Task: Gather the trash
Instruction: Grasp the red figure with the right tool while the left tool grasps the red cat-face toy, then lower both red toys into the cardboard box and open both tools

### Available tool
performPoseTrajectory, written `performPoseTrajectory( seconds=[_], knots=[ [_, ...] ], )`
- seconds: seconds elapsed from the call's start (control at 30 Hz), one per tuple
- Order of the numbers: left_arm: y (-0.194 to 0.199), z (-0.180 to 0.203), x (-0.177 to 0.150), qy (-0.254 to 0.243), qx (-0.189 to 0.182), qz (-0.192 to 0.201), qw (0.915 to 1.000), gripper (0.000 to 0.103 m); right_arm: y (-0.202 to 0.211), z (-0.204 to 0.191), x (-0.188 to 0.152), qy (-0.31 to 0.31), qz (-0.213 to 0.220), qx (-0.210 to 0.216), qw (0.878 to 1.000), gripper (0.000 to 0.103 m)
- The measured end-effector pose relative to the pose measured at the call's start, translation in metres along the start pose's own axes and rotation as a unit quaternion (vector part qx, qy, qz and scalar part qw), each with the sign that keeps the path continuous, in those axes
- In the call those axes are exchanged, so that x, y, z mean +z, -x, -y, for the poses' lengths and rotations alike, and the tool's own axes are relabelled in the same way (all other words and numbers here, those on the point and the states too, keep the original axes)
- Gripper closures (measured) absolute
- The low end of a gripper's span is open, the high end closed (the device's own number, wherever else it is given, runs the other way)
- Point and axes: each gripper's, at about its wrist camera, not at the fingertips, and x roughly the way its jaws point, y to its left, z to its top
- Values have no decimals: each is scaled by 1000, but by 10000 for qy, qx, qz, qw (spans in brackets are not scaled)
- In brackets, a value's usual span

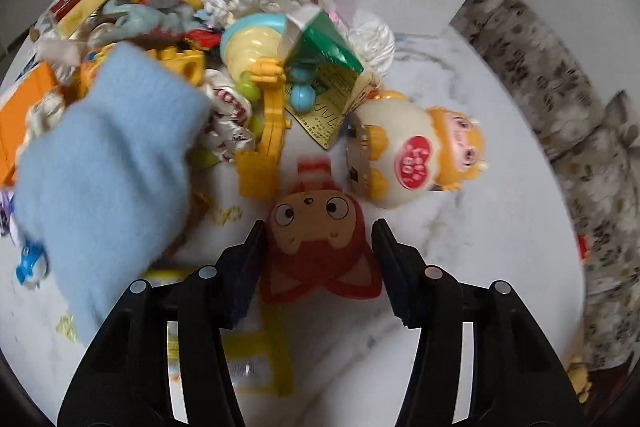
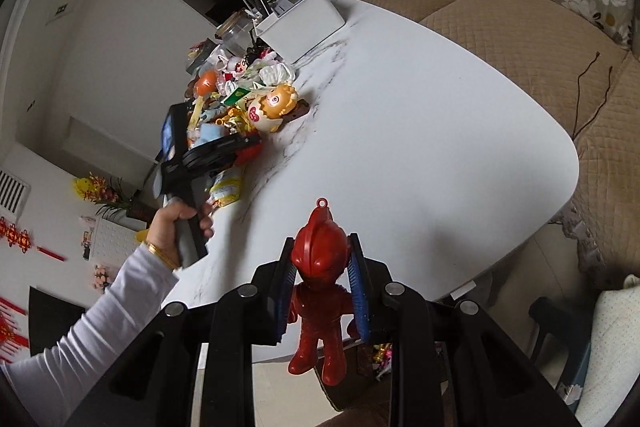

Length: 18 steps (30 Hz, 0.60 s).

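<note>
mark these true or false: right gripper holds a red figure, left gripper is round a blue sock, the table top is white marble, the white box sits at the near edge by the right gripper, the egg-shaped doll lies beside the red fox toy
1. The right gripper holds a red figure. True.
2. The left gripper is round a blue sock. False: a red fox toy sits between its jaws; the blue sock lies off to one side.
3. The table top is white marble. True.
4. The white box sits at the near edge by the right gripper. False: it stands at the far end, beyond the toy pile.
5. The egg-shaped doll lies beside the red fox toy. True.
</note>
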Motion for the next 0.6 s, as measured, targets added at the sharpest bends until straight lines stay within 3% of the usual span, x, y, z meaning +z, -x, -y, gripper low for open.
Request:
performPoseTrajectory(
  seconds=[0.27,0.4,0.5,0.6],
  knots=[
    [109,-8,-54,-39,-627,608,9962,51,-19,-35,7,334,-230,332,9986,78],
    [179,1,-119,-214,-854,776,9931,51,-28,-64,-4,947,-629,478,9924,78],
    [215,15,-179,-538,-878,609,9928,51,-33,-82,-23,1483,-1018,485,9825,78],
    [218,26,-240,-649,-780,187,9947,51,-43,-94,-53,2027,-1487,293,9674,78]
  ],
)
